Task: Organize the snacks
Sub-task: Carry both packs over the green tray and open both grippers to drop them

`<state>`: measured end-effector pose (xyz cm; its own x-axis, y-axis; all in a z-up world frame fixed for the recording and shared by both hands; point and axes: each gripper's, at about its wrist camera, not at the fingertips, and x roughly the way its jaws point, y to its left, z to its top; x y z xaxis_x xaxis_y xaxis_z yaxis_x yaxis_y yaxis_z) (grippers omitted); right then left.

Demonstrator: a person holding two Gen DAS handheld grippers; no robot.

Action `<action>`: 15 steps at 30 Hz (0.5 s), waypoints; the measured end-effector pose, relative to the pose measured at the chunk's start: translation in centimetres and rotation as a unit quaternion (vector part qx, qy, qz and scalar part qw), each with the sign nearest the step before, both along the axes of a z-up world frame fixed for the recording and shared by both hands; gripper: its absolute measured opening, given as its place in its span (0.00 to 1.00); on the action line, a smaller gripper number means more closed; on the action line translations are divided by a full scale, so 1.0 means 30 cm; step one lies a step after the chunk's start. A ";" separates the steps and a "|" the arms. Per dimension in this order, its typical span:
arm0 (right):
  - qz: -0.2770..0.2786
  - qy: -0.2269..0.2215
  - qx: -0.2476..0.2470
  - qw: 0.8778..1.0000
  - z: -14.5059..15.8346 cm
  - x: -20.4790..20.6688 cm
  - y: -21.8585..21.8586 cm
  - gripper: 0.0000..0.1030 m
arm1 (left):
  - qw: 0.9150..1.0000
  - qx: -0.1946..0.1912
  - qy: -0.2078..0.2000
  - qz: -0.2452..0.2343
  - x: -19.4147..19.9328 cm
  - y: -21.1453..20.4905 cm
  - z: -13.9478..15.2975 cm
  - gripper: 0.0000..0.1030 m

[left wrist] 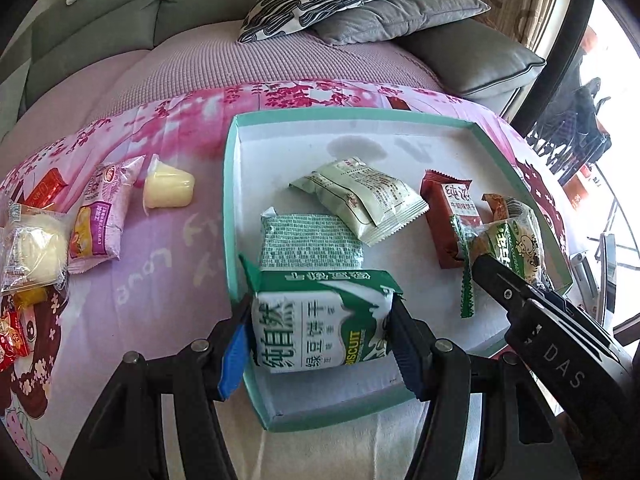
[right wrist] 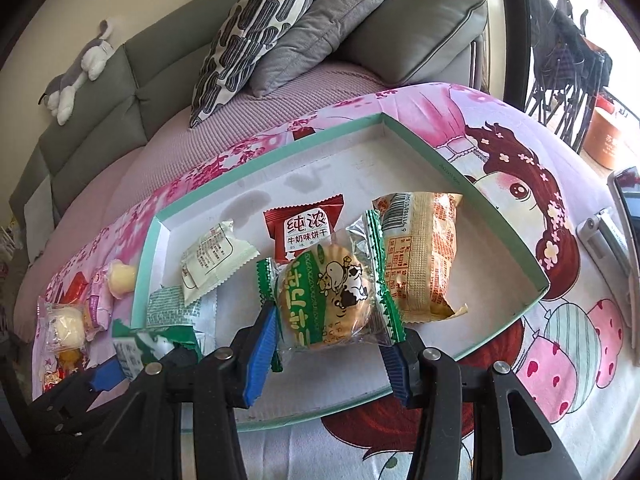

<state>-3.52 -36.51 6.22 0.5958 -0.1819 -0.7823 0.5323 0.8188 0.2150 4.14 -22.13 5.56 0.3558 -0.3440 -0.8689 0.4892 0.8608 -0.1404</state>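
the tray (left wrist: 230,184) is the landmark. inside it already lie a pale green packet (left wrist: 360,196), a red biscuit packet (left wrist: 448,220), an orange packet (right wrist: 420,256) by its right wall and a grey-green packet (left wrist: 308,242) near its left wall. two more are on their way: the left gripper (left wrist: 320,336) is clamped on a green biscuit pack (left wrist: 320,320) held over the tray's near-left corner, and the right gripper (right wrist: 328,344) is pinching a cow-print cookie (right wrist: 324,300) over the tray's near edge; neither looks set down yet.

left of the tray, on the cloth (left wrist: 160,272), a jelly cup (left wrist: 168,192), a pink packet (left wrist: 100,220), a clear-wrapped cake (left wrist: 32,248) and a few red and yellow sweets (left wrist: 16,332) wait. by my reading the job is roughly half done.
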 end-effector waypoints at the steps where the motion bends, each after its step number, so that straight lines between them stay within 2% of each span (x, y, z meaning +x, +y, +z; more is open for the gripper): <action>1: 0.001 -0.001 0.001 1.000 -0.001 0.003 -0.001 0.50 | 1.000 0.004 -0.002 -0.001 0.000 -0.007 -0.007 0.62; 3: 0.004 -0.001 0.002 1.000 -0.004 0.012 -0.004 0.50 | 1.000 0.017 -0.013 -0.006 -0.007 -0.027 -0.010 0.62; 9: 0.008 -0.006 0.007 1.000 -0.009 0.030 -0.017 0.50 | 1.000 0.005 -0.006 -0.004 0.020 -0.037 -0.017 0.62; 15: 0.010 -0.008 0.002 1.000 -0.011 0.046 -0.020 0.50 | 1.000 0.009 -0.013 -0.004 0.032 -0.048 -0.019 0.63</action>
<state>-2.14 -37.12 5.88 0.6111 -0.1676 -0.7736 0.5131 0.8281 0.2259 5.12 -23.58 5.00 0.3758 -0.3312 -0.8655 0.4996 0.8590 -0.1118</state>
